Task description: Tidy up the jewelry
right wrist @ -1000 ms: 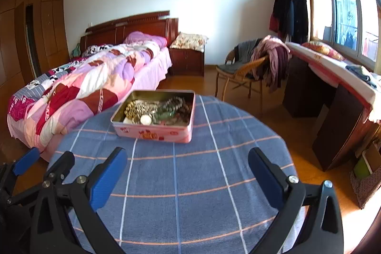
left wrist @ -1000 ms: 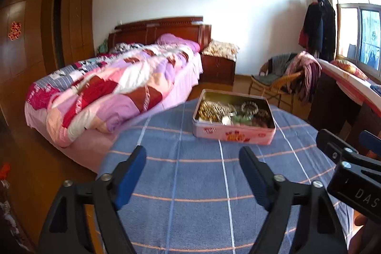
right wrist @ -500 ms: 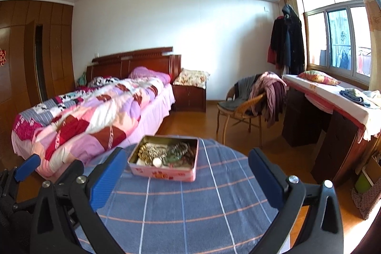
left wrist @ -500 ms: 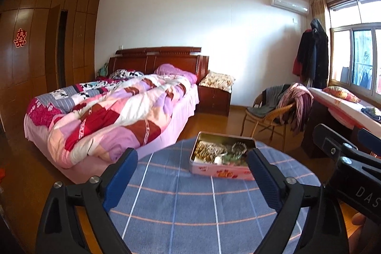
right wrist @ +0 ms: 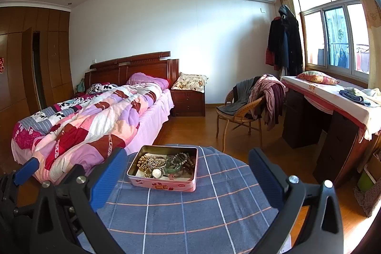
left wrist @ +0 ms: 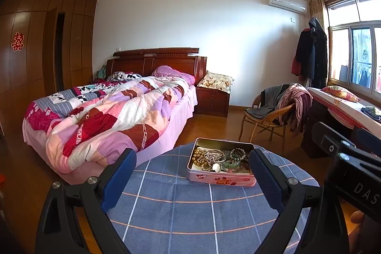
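Grippers first: your left gripper [left wrist: 193, 179] fills the lower part of the left wrist view, its two black arms reaching up and forward from the bottom corners and tipped with blue ribbed pads [left wrist: 119, 180]. Its jaws stand spread wide, with nothing between them but bare cloth. You hold it tilted slightly downward over the round table under a blue checked cloth [left wrist: 181, 211].

Your right gripper [right wrist: 188, 180] sits the same way in the lower part of its own view: black arms, blue pads [right wrist: 265, 176] far apart, gripping nothing. In the left wrist view its body pokes in at the right edge, beside the left one.

The pink rectangular tin with a metal inside [left wrist: 221, 179] lies flat on the cloth beyond both sets of pads, at centre frame, apart from them. Inside it a heap of jewelry [left wrist: 219, 158] is tangled together: gold bead strands to the left, a green bangle and dark bead bracelets to the right.
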{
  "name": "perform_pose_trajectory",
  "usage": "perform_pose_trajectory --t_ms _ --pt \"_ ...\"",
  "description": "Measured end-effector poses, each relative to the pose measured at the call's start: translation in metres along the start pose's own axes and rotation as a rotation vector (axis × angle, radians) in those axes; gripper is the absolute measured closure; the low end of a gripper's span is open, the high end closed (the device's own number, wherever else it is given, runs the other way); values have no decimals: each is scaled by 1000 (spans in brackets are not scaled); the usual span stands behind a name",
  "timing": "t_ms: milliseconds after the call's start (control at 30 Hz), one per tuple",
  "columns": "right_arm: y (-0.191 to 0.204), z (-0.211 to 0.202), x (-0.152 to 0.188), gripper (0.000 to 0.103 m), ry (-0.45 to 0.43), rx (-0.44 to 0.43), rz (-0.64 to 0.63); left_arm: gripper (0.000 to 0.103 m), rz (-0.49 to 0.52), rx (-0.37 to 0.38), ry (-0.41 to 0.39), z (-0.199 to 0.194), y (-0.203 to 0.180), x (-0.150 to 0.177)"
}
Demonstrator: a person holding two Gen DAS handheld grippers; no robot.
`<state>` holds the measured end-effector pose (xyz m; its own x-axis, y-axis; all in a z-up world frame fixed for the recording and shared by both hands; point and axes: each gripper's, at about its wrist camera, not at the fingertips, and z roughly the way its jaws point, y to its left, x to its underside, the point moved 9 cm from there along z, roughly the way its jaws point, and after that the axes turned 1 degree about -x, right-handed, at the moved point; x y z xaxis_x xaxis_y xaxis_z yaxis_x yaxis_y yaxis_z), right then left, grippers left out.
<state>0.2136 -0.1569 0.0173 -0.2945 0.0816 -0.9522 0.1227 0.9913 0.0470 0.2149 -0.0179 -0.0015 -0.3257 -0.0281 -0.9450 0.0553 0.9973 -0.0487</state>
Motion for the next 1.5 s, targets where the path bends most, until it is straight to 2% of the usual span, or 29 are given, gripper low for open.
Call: perform_pose_trajectory --t_ms 1500 --pt "-1 11 1 0 24 -3 10 8 12 -14 -7 8 2 -6"
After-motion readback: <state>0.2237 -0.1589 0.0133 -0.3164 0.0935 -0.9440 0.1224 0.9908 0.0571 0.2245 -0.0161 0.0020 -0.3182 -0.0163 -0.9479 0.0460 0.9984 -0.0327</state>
